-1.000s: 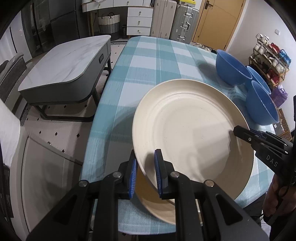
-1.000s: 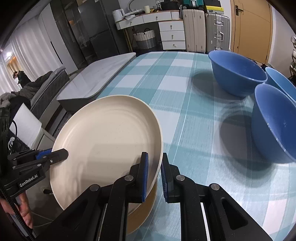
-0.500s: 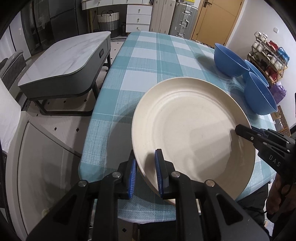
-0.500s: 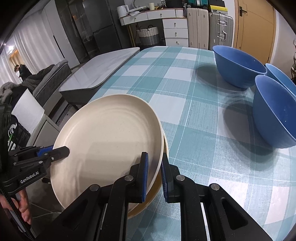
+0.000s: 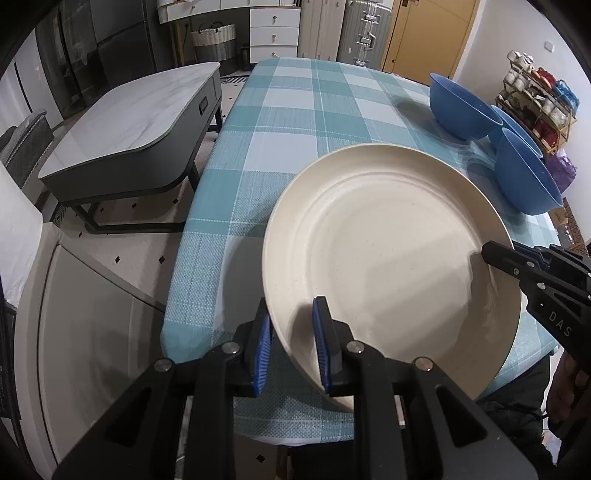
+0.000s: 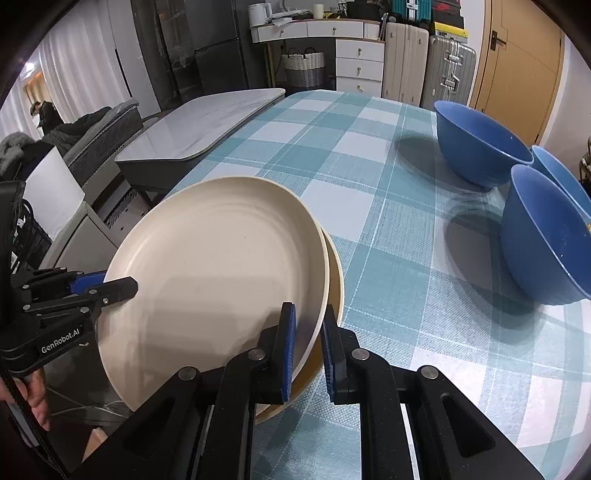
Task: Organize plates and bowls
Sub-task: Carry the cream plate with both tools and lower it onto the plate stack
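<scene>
Left wrist view: a round cream plate with faint concentric rings and fine speckles (image 5: 388,251) is seen filling the lower right of the frame, held tilted above the near edge of a table covered in a teal-and-white checked cloth (image 5: 295,122). The near rim is clamped between the blue-padded fingers of the left gripper (image 5: 290,339). The opposite rim, at the right edge of the frame, is gripped by the black right gripper (image 5: 495,254); its fingers are closed on the plate.

Three deep blue bowls (image 5: 461,107) are grouped at the upper right on the cloth, well apart from the plate. A low grey marble-top table (image 5: 129,129) is seen at the upper left, with white drawers (image 5: 273,29), a woven basket (image 5: 212,35), silver suitcases (image 5: 362,33) and a yellow-brown door (image 5: 424,37) along the top. A small rack of cups (image 5: 535,99) stands at the far right.

Right wrist view: the same cream plate (image 6: 214,277) is shown at the lower left, with its rim pinched by the right gripper (image 6: 308,343) and its far side held by the left gripper (image 6: 122,288). A second, slightly yellower plate (image 6: 336,280) is visible only here, lying directly under the held plate, its edge showing on the right. The blue bowls (image 6: 476,144) sit at the right. A person in dark clothes (image 6: 44,118) is seen only here, at the far left.
</scene>
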The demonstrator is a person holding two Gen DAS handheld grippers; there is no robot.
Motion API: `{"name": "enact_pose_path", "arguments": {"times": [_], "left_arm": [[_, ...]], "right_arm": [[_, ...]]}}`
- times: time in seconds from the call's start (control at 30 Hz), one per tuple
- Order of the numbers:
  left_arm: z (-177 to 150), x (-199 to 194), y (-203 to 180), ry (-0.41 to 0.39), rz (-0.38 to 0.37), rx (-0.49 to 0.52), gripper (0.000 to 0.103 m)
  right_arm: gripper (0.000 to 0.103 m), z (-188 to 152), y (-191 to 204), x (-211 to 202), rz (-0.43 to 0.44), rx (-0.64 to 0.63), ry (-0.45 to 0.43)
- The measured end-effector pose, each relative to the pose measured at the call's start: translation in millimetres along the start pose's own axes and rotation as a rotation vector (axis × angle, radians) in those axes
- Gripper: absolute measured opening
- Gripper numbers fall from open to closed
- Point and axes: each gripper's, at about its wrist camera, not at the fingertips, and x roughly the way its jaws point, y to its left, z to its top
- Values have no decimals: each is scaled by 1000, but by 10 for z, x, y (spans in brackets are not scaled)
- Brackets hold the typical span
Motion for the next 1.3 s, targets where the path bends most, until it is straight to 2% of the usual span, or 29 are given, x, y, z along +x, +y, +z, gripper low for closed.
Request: {"name": "enact_pose_path", "arguments": {"times": [0.17, 0.4, 0.47, 0.53, 0.57, 0.83, 1.03, 1.17, 1.27, 1.3], "left_arm": [[-9, -1, -27, -12, 19, 20, 21], [-27, -3, -110, -22, 70, 73, 22], [-34, 28, -93, -2, 38, 63, 23], [-43, 31, -111, -6, 49, 72, 23], [-45, 32, -123, -5, 54, 77, 23], [-35, 32, -93, 1, 31, 59, 23], [-31, 30, -78, 3, 19, 52, 23], [-13, -9, -15, -6, -19, 12, 27], [17, -69, 62, -26, -75, -33, 28], [21, -76, 71, -26, -94, -41, 34]], "right_arm": [[14, -24, 103, -16, -58, -67, -13], [14, -10, 149, 2, -91, -113, -15], [15, -14, 198, -6, -143, -147, -27], [15, -27, 246, -6, -205, -189, -36], [15, -32, 239, -7, -202, -191, -33], [16, -22, 97, 5, -126, -154, 22], [16, -7, -70, 113, -22, -80, 90], [19, 6, -209, 126, 68, 0, 87], [20, 8, -346, 43, 113, 74, 36], [22, 12, -374, 16, 126, 88, 21]]}}
